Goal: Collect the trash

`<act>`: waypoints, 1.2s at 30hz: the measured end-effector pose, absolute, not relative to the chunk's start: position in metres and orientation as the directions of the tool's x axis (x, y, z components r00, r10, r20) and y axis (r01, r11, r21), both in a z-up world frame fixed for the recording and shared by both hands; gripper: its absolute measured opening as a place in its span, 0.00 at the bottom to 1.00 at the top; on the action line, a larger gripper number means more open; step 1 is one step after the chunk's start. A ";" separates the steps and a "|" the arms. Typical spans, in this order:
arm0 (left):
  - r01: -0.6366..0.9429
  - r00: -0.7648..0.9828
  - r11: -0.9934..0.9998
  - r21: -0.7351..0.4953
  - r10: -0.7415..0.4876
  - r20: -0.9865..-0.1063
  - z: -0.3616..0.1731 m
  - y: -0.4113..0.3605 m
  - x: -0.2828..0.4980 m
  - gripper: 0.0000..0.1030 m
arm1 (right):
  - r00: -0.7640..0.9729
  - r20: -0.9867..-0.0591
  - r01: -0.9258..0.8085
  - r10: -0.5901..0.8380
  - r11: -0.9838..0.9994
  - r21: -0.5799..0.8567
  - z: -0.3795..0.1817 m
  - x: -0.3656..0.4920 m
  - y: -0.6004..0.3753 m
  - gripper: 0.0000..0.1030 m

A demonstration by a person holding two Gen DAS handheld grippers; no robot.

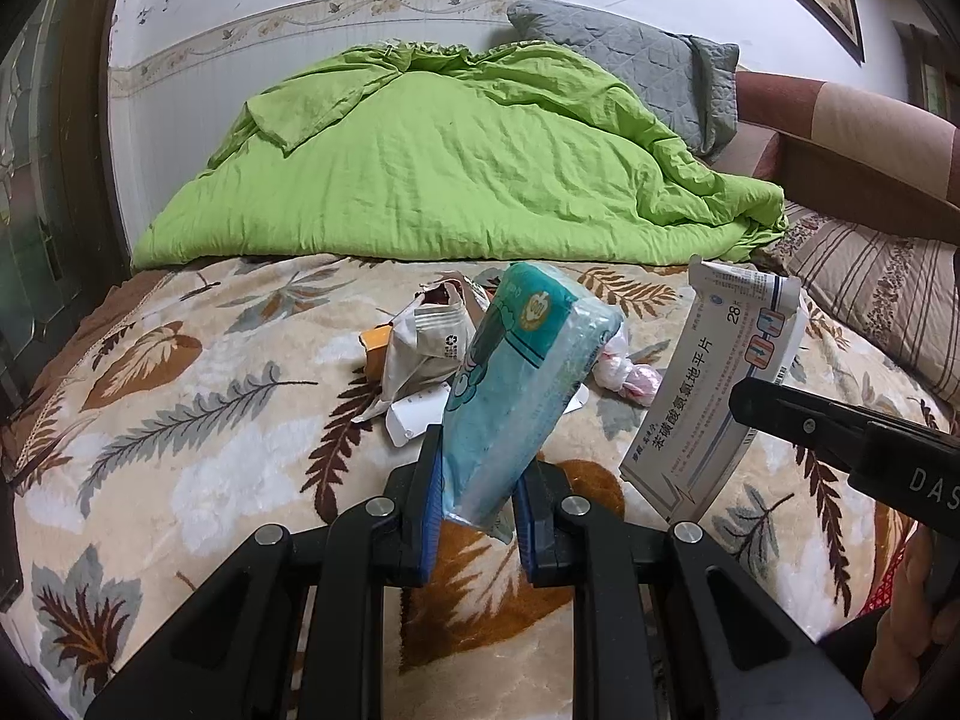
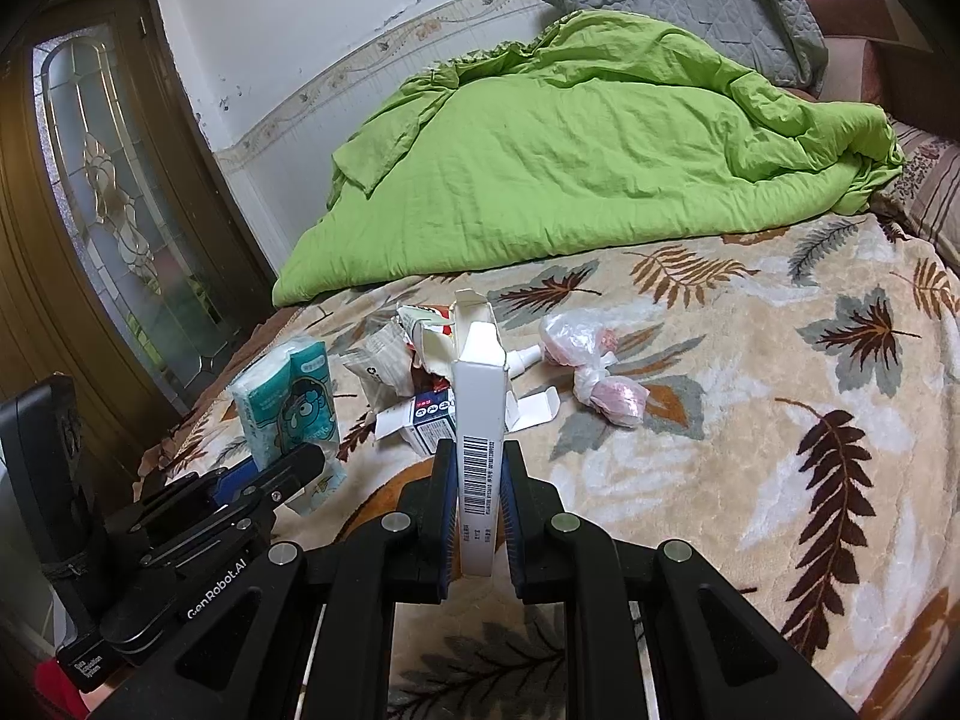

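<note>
1. Trash is being gathered from a leaf-patterned blanket [image 2: 750, 360] on a bed; what is left is lying in a loose pile ahead of both grippers, in front of a green quilt [image 2: 570, 150]. No bin or bag is being shown in either view, so the drop-off direction cannot be told.
2. A teal tissue pack [image 1: 528, 372] is being clamped between the closed-in fingers of the left gripper [image 1: 477, 510], its long axis running up and away from the fingers, tilted to the right.
3. A white medicine box [image 2: 477, 450] is being pinched at its lower end by the right gripper [image 2: 477, 480], standing upright with its barcode edge facing the camera and its torn top flap open.
4. The remaining pile is being judged nearer the left gripper: a crumpled white wrapper [image 1: 429, 342] and an orange packet [image 1: 378, 351] are lying just beyond the tissue pack.
5. A small blue and white carton [image 2: 429, 417], opened flat, is lying just beyond the right gripper's box.
6. A knotted clear bag with pink contents [image 2: 594, 366] is resting apart from the pile, to the right, closer to the right gripper.
</note>
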State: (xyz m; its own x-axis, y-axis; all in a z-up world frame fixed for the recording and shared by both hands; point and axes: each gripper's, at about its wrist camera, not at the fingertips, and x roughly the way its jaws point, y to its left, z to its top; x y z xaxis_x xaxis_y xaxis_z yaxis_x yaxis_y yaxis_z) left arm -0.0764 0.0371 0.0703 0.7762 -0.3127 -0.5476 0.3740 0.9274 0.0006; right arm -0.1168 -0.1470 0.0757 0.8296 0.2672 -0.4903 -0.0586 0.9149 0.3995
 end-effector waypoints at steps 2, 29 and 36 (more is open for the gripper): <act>0.376 0.776 0.927 0.001 -0.315 -0.546 0.071 0.037 -0.076 0.19 | 0.832 -0.487 -0.057 0.265 0.915 0.400 0.077 -0.118 -0.147 0.14; 0.557 0.686 0.828 -0.064 -0.502 -0.527 0.090 -0.002 -0.116 0.19 | 0.856 -0.511 0.180 0.075 0.884 0.431 0.103 -0.258 -0.275 0.14; 0.727 0.537 0.680 -0.098 -0.651 -0.536 0.108 -0.065 -0.169 0.19 | 0.807 -0.589 0.348 -0.046 0.843 0.410 0.091 -0.335 -0.329 0.14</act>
State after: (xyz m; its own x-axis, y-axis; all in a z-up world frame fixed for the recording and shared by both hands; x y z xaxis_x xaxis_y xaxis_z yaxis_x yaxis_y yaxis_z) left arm -0.1689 -0.0645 0.1075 0.5368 -0.6513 -0.5363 0.7268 0.6798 -0.0981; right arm -0.3352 -0.3290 0.0911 0.8067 -0.0463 -0.5892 0.3482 0.8428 0.4104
